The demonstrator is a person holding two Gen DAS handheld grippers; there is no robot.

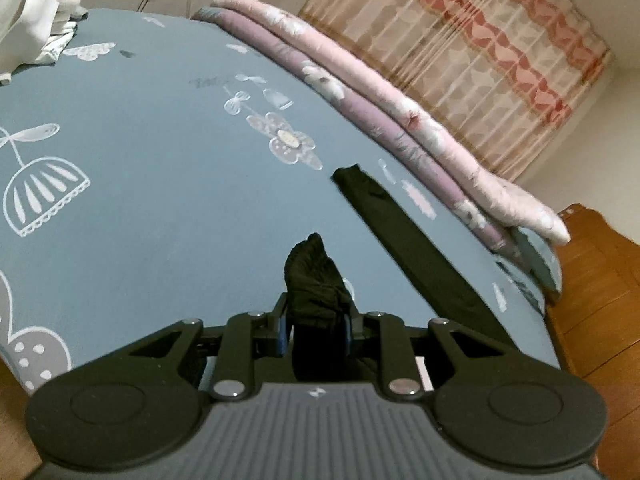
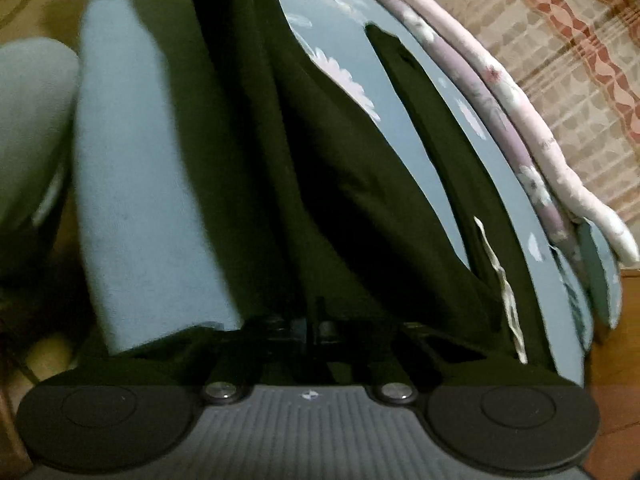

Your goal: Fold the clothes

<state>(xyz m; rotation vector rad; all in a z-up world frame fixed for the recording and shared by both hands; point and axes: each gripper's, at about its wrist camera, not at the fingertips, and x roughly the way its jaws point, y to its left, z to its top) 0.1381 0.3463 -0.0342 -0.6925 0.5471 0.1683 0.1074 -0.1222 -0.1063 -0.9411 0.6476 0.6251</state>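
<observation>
Near bed (image 1: 140, 152) edge, left fingers (image 1: 294, 280) pinch black garment (image 1: 416, 248); sheet beyond bare

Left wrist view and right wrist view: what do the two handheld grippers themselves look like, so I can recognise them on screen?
Both look alike. The left gripper has black scissor-style linkage arms with silver round pivot bolts, blue strips on the inner finger faces, two big round black discs at the sides, and a grey ribbed body bearing a small white emblem. The right gripper shows the same discs, bolts, ribbing and emblem; its fingers are too dark to detail.
</observation>
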